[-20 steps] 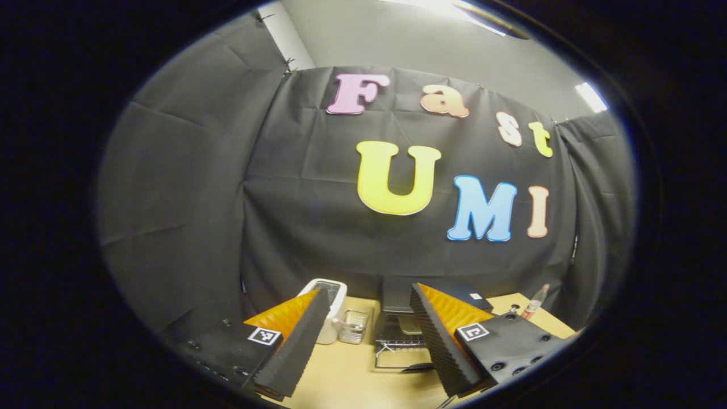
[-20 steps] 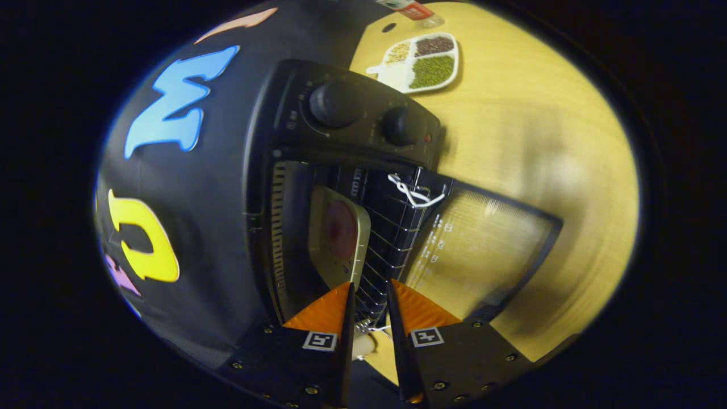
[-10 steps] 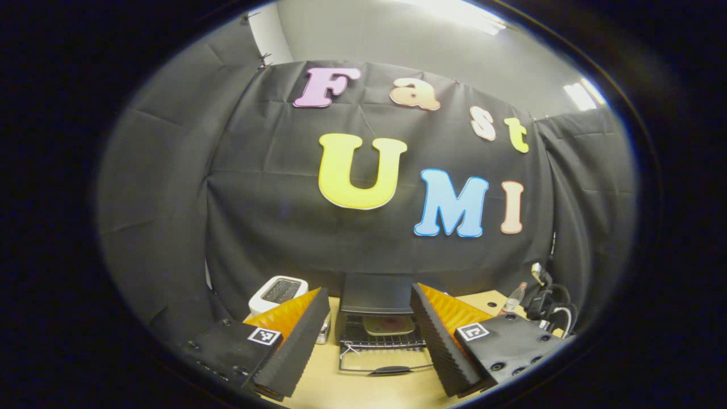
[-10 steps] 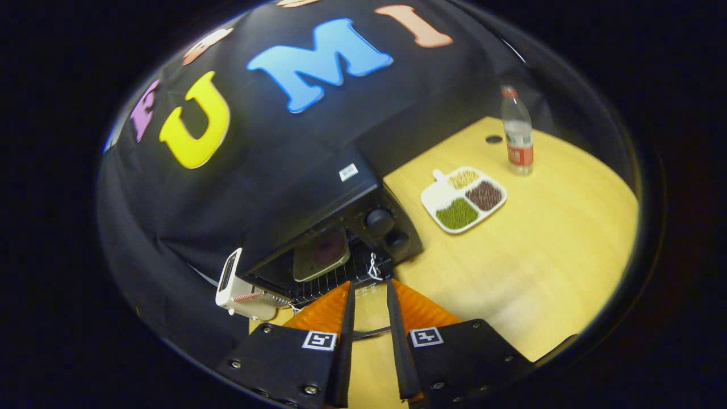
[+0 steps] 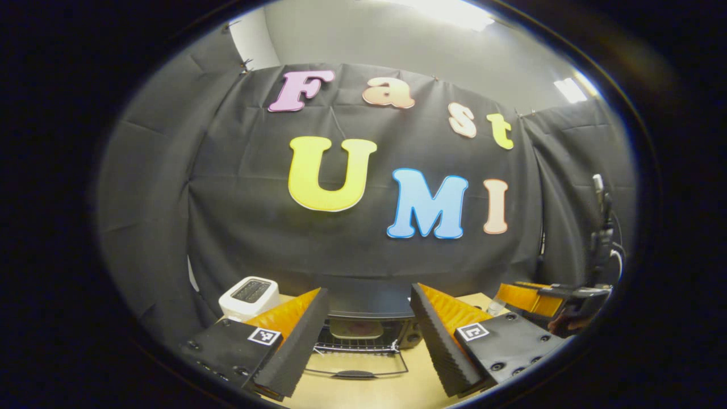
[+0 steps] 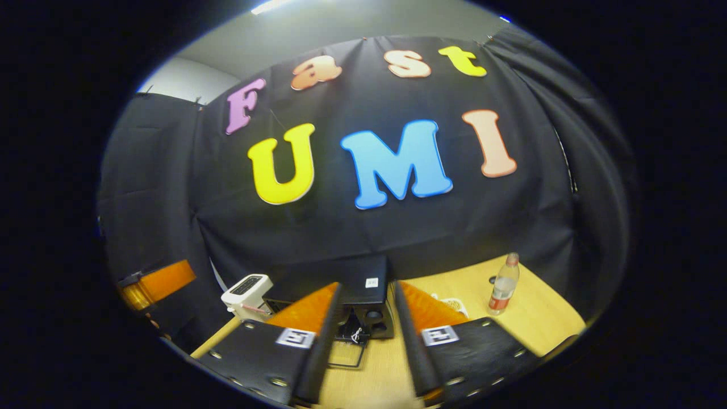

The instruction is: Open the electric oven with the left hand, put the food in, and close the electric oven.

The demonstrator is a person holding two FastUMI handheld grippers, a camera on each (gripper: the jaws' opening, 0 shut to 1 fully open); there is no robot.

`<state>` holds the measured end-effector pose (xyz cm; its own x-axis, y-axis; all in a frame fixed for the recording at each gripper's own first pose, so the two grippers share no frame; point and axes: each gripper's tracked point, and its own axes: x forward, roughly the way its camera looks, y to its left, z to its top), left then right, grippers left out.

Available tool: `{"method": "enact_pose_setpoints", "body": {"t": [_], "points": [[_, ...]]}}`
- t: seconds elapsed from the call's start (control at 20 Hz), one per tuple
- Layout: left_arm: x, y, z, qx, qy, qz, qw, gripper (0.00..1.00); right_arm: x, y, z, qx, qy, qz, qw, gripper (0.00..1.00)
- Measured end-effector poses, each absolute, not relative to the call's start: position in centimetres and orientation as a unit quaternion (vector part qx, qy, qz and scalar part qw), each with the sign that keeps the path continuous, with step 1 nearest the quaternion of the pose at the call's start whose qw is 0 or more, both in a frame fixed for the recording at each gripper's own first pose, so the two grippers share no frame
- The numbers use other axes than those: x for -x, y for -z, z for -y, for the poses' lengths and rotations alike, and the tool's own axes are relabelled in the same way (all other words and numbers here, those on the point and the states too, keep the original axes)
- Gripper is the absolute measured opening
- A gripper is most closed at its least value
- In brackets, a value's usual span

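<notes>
Left gripper view: the left gripper [image 5: 369, 341] hangs over the bench [image 5: 397, 392], fingers wide and empty. Between them the oven [image 5: 363, 321] stands at the bench's back edge, door [image 5: 355, 363] dropped flat, food [image 5: 356, 328] on the rack inside. A toaster [image 5: 249, 294] stands beside it. The right gripper [image 6: 363, 346] is parted, holding nothing; a bottle [image 6: 501, 292] stands nearer the back right corner.

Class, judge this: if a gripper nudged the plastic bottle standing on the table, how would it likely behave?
The plastic bottle stands upright, tall and narrow, so it would probably tip. It looks partly filled, so likely light. Once down, its round body could roll.
</notes>
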<state>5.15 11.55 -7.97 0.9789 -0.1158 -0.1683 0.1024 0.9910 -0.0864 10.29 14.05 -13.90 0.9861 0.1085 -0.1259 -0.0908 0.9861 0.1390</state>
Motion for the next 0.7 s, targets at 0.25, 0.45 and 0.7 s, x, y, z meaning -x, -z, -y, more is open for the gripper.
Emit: {"method": "enact_pose_setpoints", "body": {"t": [0.25,0.45,0.7], "points": [[-6.2,10.2,-9.6,0.041,0.056,-0.119,0.990,0.97,-9.2,11.3,-11.4,-0.066,-0.040,-0.036,0.996,1.00],[-6.7,14.5,-8.7,0.040,0.059,-0.184,0.980,1.00,-9.5,11.4,-9.4,-0.071,-0.029,-0.034,0.996,1.00],[-6.3,22.3,-8.0,0.037,0.062,-0.296,0.952,0.95,-9.6,12.1,-7.4,-0.083,-0.011,-0.046,0.995,1.00]]}}
